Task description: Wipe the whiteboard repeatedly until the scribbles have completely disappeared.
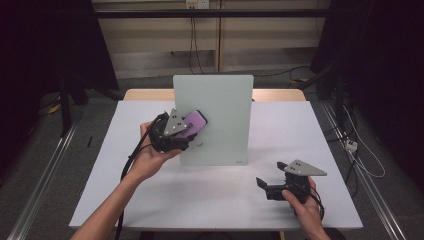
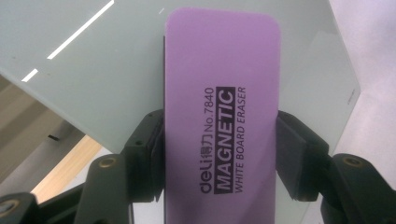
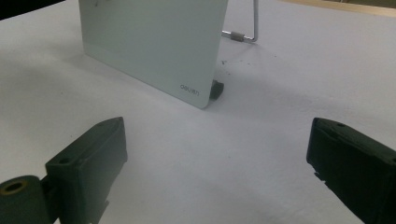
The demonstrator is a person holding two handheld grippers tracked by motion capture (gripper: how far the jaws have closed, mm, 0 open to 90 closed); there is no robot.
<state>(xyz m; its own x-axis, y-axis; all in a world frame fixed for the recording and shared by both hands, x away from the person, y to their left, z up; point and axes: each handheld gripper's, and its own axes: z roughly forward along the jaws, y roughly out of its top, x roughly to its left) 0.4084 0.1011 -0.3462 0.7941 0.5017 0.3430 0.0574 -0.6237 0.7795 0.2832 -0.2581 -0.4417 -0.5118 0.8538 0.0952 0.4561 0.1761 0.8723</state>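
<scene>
Eraser: purple magnetic eraser (image 2: 219, 126) clenched across its width in left tool (image 1: 175, 131), held against the face of the whiteboard (image 1: 220, 100).
Right tool (image 1: 280, 187): jaws spread, empty, resting low on table (image 1: 210, 200).
Done: eraser grasped, brought to board.
Left: probably the wiping; faint marks near the eraser, too small to read.

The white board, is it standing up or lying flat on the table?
Standing up, leaning back a little. The white board rests its bottom edge on the table, and a metal stand props it from behind.
</scene>
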